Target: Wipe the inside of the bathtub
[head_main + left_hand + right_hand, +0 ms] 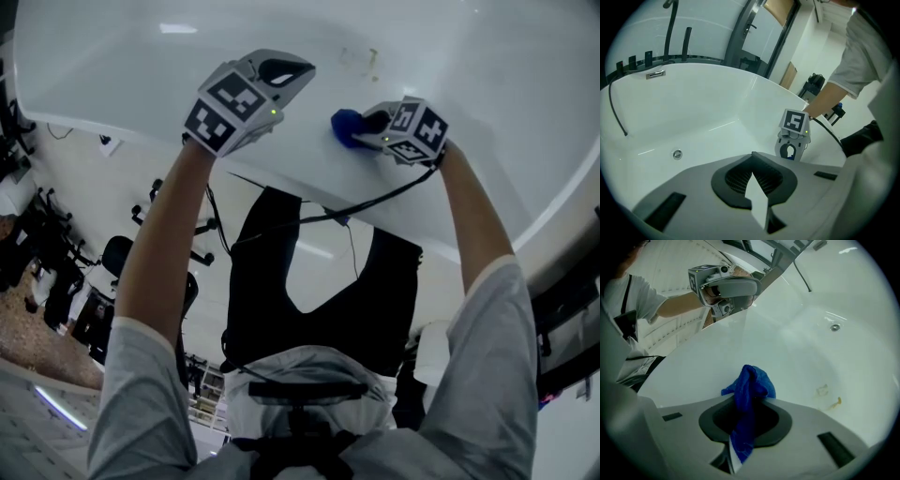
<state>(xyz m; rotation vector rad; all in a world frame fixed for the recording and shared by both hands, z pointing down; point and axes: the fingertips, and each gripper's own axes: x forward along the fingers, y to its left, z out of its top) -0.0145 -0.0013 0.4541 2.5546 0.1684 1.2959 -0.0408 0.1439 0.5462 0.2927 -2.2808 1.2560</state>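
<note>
R gripper (733,460) jaws clenched on blue cloth (749,392) over bathtub (801,343) wall (yellowish marks (828,398) at 4 o'clock). L gripper (758,206) jaws closed, empty.

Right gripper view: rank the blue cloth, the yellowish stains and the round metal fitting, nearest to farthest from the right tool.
1. The blue cloth: clamped in the right tool, centre.
2. The yellowish stains: on the bathtub floor, lower right.
3. The round metal fitting: on the far wall, upper right.
</note>
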